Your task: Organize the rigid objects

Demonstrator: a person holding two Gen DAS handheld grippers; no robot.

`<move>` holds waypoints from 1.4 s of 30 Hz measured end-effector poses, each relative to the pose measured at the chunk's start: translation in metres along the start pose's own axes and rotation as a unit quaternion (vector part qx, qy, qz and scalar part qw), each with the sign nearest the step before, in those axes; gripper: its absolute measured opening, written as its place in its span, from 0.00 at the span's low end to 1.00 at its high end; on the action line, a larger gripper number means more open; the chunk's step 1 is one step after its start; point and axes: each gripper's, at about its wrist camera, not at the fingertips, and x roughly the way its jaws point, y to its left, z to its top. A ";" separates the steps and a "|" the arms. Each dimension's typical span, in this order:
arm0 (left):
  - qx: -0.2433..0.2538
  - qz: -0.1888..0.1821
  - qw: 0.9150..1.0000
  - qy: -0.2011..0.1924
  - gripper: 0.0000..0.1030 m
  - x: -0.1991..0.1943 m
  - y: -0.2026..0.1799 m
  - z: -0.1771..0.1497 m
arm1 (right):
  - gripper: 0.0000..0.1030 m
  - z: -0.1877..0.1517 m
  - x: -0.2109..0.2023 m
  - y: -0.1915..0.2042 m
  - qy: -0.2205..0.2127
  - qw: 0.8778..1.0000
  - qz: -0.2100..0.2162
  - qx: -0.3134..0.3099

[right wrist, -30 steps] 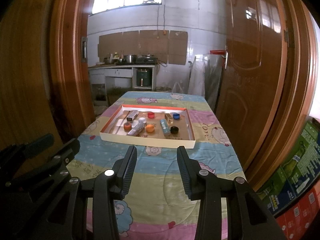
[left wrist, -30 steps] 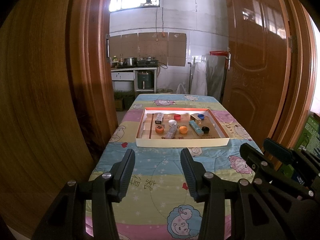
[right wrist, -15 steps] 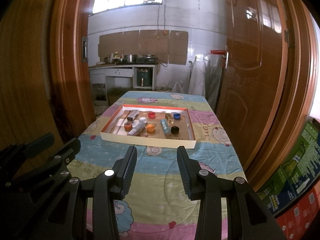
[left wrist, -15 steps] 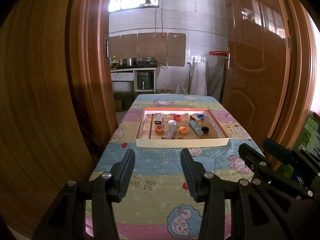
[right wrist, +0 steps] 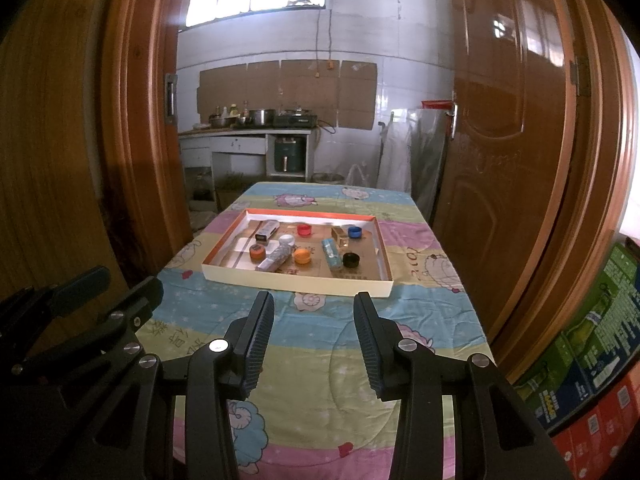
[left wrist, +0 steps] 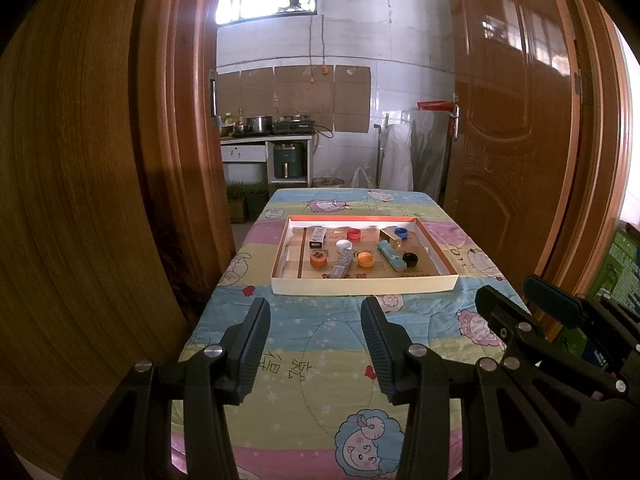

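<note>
A shallow cardboard tray (left wrist: 362, 284) (right wrist: 294, 281) with an orange inner rim lies mid-table. In it are several small objects: orange caps (left wrist: 318, 259) (left wrist: 365, 259), a red cap (left wrist: 353, 233), a white cap (left wrist: 344, 245), a blue cap (left wrist: 401, 232), a black cap (left wrist: 410, 258), a clear small bottle (left wrist: 341, 266), a teal box (left wrist: 392, 255) and a black-and-white box (left wrist: 318, 237). My left gripper (left wrist: 316, 312) is open and empty, well short of the tray. My right gripper (right wrist: 314, 306) is open and empty just before the tray's near edge; it also shows in the left wrist view (left wrist: 516, 312).
The table carries a cartoon-sheep cloth (left wrist: 332, 360). Wooden door panels stand close on the left (left wrist: 100, 200) and right (left wrist: 520, 140). Stacked printed cartons (right wrist: 592, 344) sit low right. A kitchen counter (left wrist: 264, 136) stands beyond the table's far end.
</note>
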 end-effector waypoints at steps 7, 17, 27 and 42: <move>0.000 0.000 1.000 0.000 0.46 0.000 -0.001 0.000 | 0.42 0.000 0.000 -0.001 0.000 1.000 0.000 0.000; 0.000 0.000 1.000 0.001 0.46 -0.001 -0.001 0.000 | 0.42 0.000 0.000 -0.001 0.000 1.000 0.000 0.000; 0.000 0.000 1.000 0.000 0.46 -0.001 -0.001 0.000 | 0.42 0.000 0.000 0.002 0.000 1.000 0.000 0.000; -0.005 0.001 1.000 0.004 0.46 -0.002 0.001 -0.001 | 0.42 0.000 0.000 0.002 0.000 1.000 0.000 -0.001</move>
